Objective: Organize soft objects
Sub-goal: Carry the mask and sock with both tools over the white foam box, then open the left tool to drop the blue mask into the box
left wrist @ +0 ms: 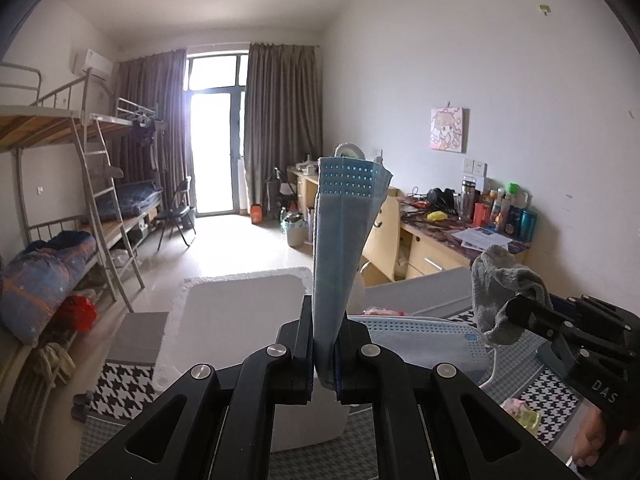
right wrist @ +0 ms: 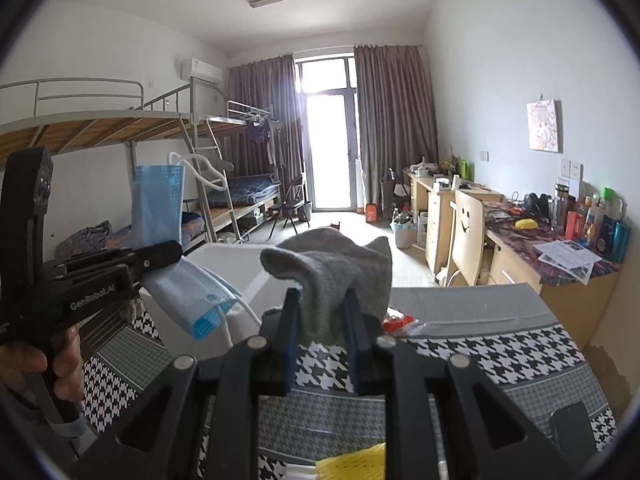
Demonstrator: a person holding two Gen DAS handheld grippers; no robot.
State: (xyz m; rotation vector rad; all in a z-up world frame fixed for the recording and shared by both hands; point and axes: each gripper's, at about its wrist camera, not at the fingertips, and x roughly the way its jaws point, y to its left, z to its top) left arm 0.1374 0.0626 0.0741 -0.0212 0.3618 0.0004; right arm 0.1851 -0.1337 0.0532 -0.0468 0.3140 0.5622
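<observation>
Lettering "GenRobot.AI" marks the left tongs (left wrist: 324, 344) (gripping a blue mask (left wrist: 344, 232)); right tongs (right wrist: 322, 320), lettered "DAS", clamp a grey sock (right wrist: 340, 268).

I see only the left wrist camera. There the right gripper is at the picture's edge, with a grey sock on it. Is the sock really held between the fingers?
Observer: Yes. In the right wrist view the right gripper has its blue pads pressed on the grey sock, and the loose end of the sock flops forward over them.
Operator: Thank you. Is there any soft thing close under that gripper which I cannot see?
Observer: Yes, a yellow mesh-like item lies at the bottom edge of that view, in front of the houndstooth cloth. I cannot tell what it is.
</observation>
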